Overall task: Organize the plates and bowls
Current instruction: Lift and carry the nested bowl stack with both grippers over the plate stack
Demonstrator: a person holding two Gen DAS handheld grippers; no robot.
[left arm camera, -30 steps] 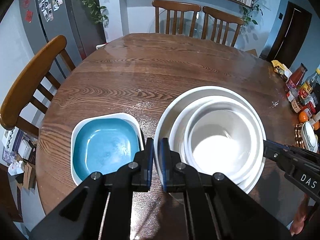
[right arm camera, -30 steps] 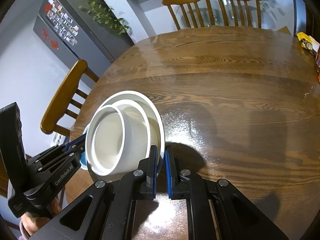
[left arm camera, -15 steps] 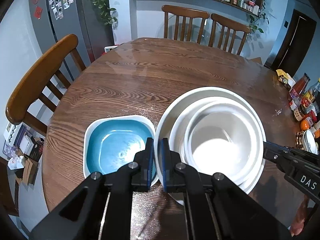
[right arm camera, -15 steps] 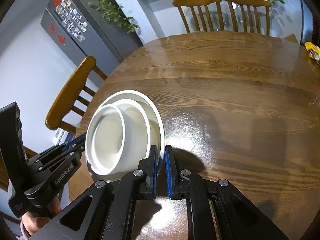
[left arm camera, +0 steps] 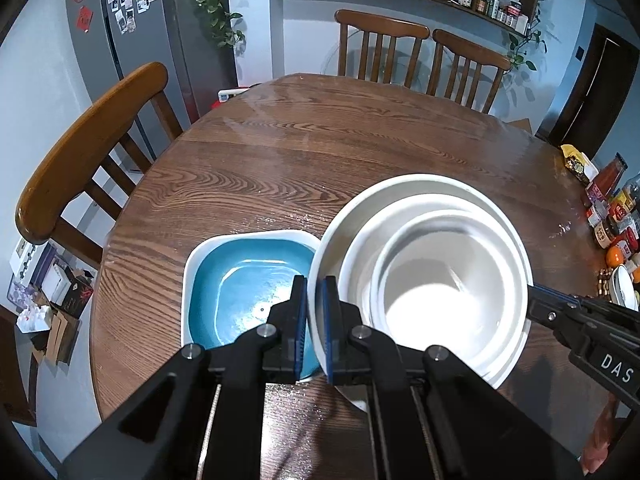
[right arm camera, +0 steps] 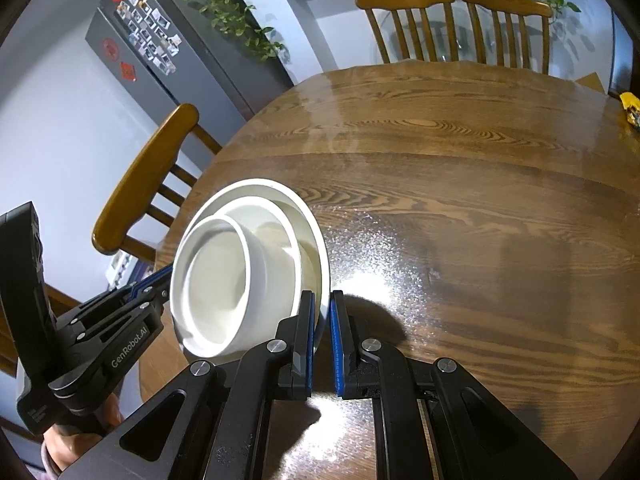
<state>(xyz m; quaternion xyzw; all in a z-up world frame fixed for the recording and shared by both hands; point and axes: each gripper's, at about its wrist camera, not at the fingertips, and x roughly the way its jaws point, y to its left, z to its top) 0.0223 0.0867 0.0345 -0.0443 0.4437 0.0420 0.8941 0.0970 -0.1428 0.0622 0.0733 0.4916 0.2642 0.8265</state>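
White nested bowls; teal, white-rimmed square dish; brown wood-grain table.

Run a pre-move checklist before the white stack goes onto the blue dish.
1. Left tongs clamped on the large white plate's rim: ok.
2. Right tongs clamped on the opposite rim: ok.
3. Two white bowls nested inside the plate: ok.
4. Blue square dish empty: ok.
5. Stack clear of the table: cannot tell.
6. Stack level: not ok, it looks tilted in the right wrist view.
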